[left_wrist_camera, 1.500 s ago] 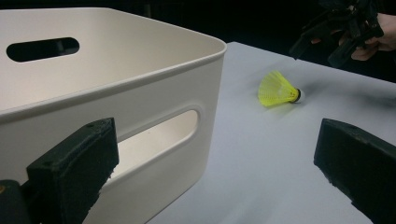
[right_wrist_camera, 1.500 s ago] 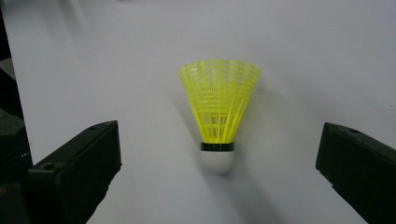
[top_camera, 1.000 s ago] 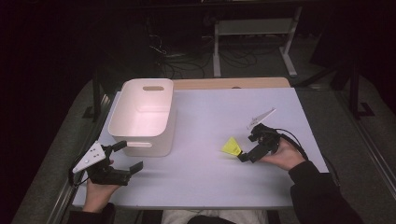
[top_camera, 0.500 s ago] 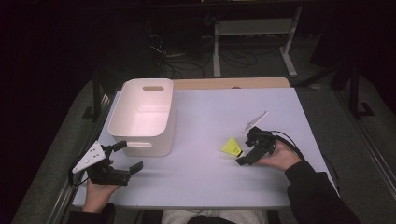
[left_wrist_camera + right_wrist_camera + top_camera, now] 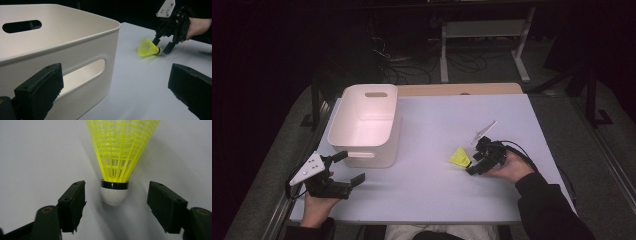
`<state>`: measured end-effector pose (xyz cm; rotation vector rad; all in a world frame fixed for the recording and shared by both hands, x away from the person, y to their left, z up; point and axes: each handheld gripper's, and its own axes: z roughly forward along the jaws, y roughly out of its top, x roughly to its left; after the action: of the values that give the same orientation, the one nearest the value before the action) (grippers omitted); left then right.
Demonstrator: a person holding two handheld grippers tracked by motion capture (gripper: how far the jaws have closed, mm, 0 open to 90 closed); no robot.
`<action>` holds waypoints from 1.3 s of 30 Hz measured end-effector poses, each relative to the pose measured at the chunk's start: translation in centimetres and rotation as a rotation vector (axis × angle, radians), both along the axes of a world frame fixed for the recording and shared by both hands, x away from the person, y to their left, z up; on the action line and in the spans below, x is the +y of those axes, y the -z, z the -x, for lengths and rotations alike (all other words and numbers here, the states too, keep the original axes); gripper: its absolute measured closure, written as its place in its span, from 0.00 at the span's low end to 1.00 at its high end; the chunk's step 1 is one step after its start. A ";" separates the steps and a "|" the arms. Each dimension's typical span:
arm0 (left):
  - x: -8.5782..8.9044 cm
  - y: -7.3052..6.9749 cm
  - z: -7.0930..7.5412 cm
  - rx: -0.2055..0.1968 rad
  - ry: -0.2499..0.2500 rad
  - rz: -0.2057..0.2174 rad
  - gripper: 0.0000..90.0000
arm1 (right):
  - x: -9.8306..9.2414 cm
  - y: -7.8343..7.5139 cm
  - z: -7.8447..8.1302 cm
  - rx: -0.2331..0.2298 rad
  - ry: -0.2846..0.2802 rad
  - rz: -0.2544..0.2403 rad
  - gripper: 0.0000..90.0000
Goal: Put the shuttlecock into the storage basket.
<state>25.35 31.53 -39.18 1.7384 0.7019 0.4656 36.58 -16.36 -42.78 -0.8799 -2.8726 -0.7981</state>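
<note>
A small yellow plastic shuttlecock with a white rounded tip and a black band was seen lying on its side on the pale grey bench, well apart from the white plastic tub with cut-out handles. The right claw was held low at the shuttlecock's tip. Its jaws had just been closing, but they were not shut yet. In the right gripper view the white tip was seen between the two black jaws, with a gap left on each side, so nothing was being squeezed. In the left gripper view the same shuttlecock was seen far off, with the right claw at its tip. The left claw was held just beside the front wall of the tub, near the bench's front edge. Its jaws were spread wide, and nothing was held in them.
</note>
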 end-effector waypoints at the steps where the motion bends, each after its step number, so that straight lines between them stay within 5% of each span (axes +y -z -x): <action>1: 0.0 0.0 0.0 0.000 0.000 0.000 0.00 | 0.0 0.0 0.0 0.001 -0.005 0.004 0.40; 16: 0.0 0.0 0.0 0.001 0.000 -0.001 0.00 | 0.4 0.0 0.0 -0.009 -0.018 0.009 0.68; 39: 0.0 0.0 0.0 -0.002 -0.005 -0.001 0.00 | 0.0 -1.4 0.3 -0.015 -0.022 0.005 0.70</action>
<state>25.32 31.57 -39.16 1.7378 0.7050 0.4711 36.23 -16.41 -41.41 -0.8443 -2.8931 -0.7986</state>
